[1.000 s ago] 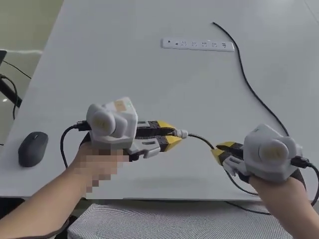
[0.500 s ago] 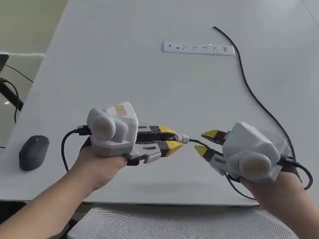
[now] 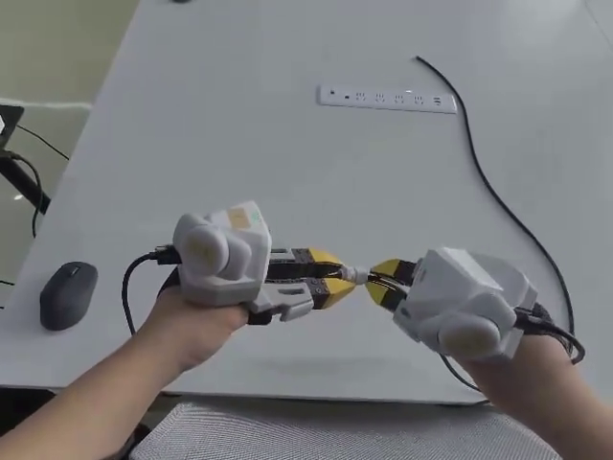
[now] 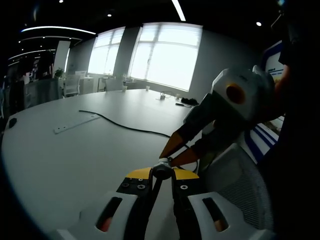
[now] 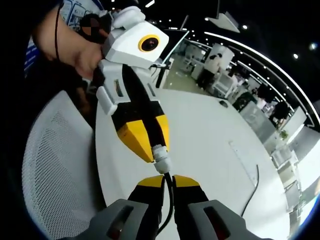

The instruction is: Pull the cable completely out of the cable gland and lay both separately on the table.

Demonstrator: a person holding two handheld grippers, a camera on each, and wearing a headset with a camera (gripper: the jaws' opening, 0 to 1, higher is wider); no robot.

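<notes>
A small white cable gland (image 3: 351, 276) sits between the yellow tips of my left gripper (image 3: 337, 277), which is shut on it above the table's near edge. A thin black cable (image 5: 169, 192) comes out of the gland (image 5: 160, 157) and runs straight between the jaws of my right gripper (image 3: 380, 282), which is shut on the cable just beside the gland. In the left gripper view the gland (image 4: 161, 168) sticks out past my left gripper (image 4: 161, 175), with the right gripper (image 4: 176, 152) pressed close against it. The left gripper (image 5: 142, 132) faces my right gripper (image 5: 168, 181) tip to tip.
A white power strip (image 3: 387, 99) lies far back on the grey table (image 3: 239, 144). A long black cord (image 3: 488, 192) runs down the table's right side. A dark mouse (image 3: 67, 294) rests at the near left edge. A mesh chair seat (image 3: 316, 431) is below.
My right gripper has moved left along the cable up to the gland, and its jaws, spread half a second ago, have shut on the cable. The left gripper has stayed put.
</notes>
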